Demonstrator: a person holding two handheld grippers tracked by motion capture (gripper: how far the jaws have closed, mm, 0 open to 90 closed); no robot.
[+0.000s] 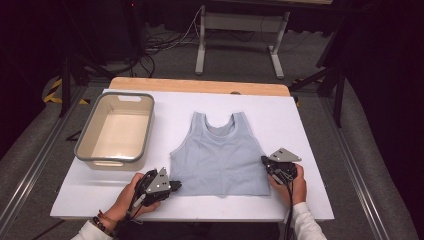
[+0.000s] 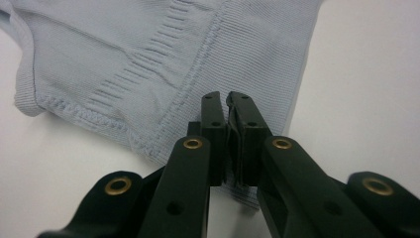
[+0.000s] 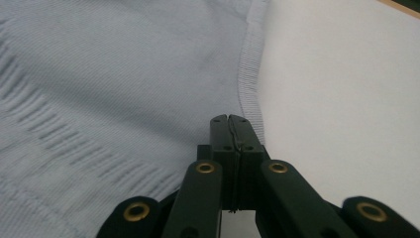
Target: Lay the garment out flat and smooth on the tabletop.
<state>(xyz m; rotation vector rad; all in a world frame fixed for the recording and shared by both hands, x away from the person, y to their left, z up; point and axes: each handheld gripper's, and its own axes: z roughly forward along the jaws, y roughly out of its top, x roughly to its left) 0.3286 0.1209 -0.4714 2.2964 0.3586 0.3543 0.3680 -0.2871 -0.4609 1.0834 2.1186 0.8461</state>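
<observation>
Garment: pale blue ribbed knit tank top [image 1: 217,159], flat on the white bench [image 1: 310,125], neckline away from the person, hem nearest them.
Left gripper: left gripper [image 1: 175,185] sits at the top's lower left corner, jaws pressed together on the fabric edge there.
Left gripper view: the left gripper [image 2: 228,104] has a sliver of the tank top [image 2: 148,64] pinched in the narrow gap; the rest of the cloth spreads ahead and to the left of the jaws, bare bench to their right.
Right gripper: right gripper [image 1: 264,160] is at the top's right side edge, above the hem corner, jaws clamped tight on the fabric.
Right gripper view: the right gripper [image 3: 231,119] bites just beside the ribbed side band; tank top [image 3: 124,74] lies ahead and left of the jaws, bench to the right.
Bin: beige rectangular plastic tub with grey rim [image 1: 82,145], beyond the left jaws, well apart from the top.
</observation>
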